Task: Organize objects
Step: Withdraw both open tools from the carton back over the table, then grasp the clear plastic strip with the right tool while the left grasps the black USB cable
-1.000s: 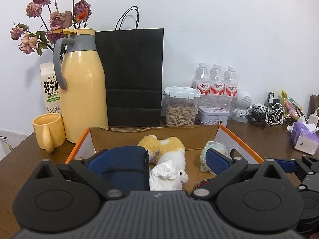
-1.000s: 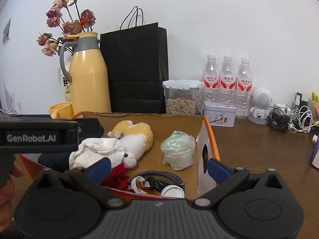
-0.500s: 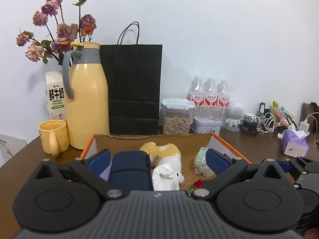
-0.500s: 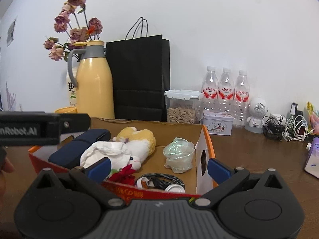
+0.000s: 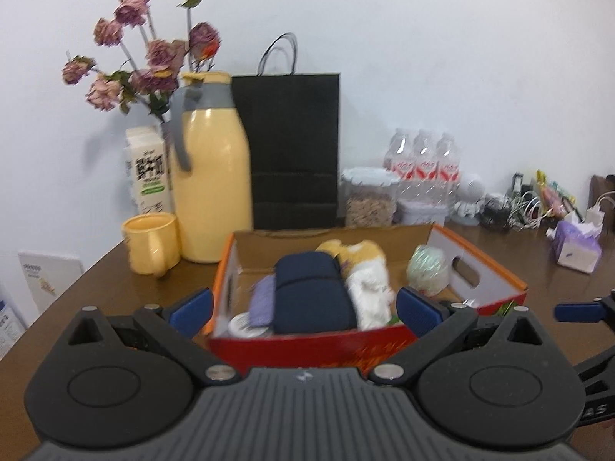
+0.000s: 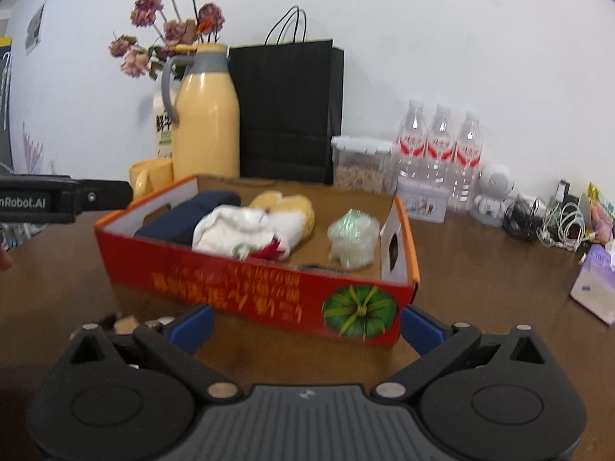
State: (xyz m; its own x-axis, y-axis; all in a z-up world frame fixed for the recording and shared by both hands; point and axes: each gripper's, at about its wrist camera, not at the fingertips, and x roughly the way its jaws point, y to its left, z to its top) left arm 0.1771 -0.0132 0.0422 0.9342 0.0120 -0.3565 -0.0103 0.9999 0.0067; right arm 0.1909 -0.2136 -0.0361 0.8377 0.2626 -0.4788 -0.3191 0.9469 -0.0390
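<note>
Both grippers pulled back off box, navy pouch now left inside | L gripper [image 5: 303, 307] & R gripper [image 6: 305, 322] jaws apart, empty | cardboard box [image 6: 269, 288] mid-table, near | navy pouch [image 5: 313, 292] box's left, soft, light; pinch mid-body.

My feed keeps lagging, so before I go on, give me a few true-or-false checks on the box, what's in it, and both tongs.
1. The navy pouch lies inside the box. True.
2. The left tongs are clamped on the pouch. False: they are open and empty.
3. The yellow mug sits in the box. False: it stands on the table beside the yellow jug.
4. The right tongs are open, holding nothing. True.
</note>
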